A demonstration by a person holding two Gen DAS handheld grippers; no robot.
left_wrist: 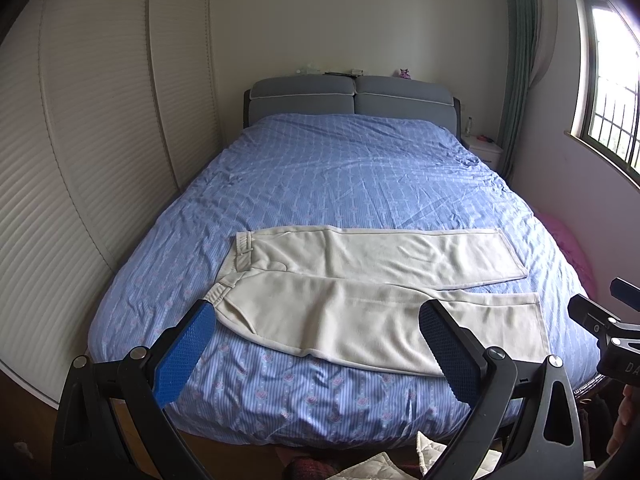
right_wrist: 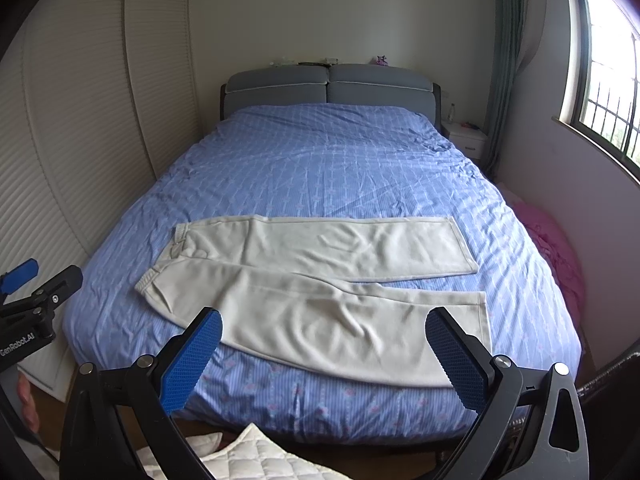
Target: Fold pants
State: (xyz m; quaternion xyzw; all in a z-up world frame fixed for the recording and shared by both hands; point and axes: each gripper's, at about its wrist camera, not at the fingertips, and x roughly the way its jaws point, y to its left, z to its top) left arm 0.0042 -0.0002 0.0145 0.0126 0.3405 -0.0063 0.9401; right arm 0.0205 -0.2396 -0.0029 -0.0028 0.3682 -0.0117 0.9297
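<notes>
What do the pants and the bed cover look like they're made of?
Pants: cream, matte, seemingly thick soft fabric, maybe fleece or brushed knit; folds are rounded and the surface looks slightly fuzzy. Cover: thin woven cloth, probably cotton; blue printed stripes and flowers, with fine sharp creases. Neither can be confirmed by sight.

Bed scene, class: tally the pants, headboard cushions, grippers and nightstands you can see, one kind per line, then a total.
Pants: 1
Headboard cushions: 2
Grippers, left and right: 2
Nightstands: 1
Total: 6
</notes>
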